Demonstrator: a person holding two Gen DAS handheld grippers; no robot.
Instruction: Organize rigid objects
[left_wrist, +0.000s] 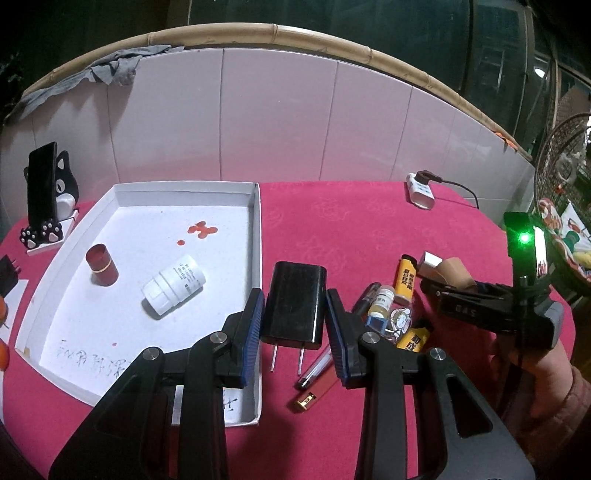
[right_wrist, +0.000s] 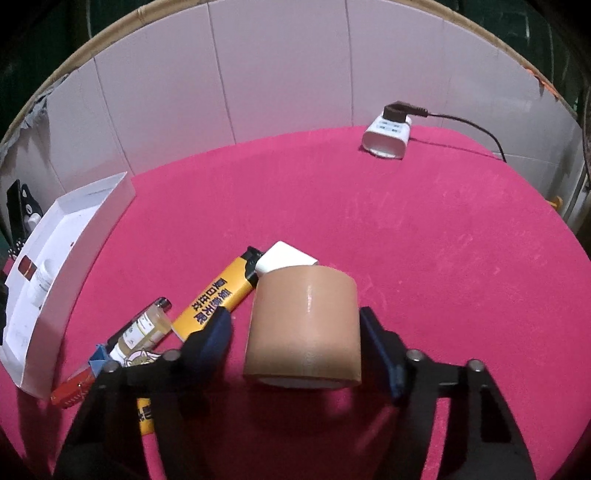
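My left gripper is shut on a black plug-in charger, prongs toward the camera, just right of the white tray's wall. Inside the tray lie a dark red cylinder and a white pill bottle. My right gripper straddles a brown tape roll on the pink cloth; a thin strip of cloth shows between the left pad and the roll, so the jaws are open. In the left wrist view the same roll sits at that gripper's tip.
Loose items lie together: a yellow lighter, a small vial, a white block, a pen, a red-and-gold stick. A power strip sits at the back right. A phone on a cat stand stands far left.
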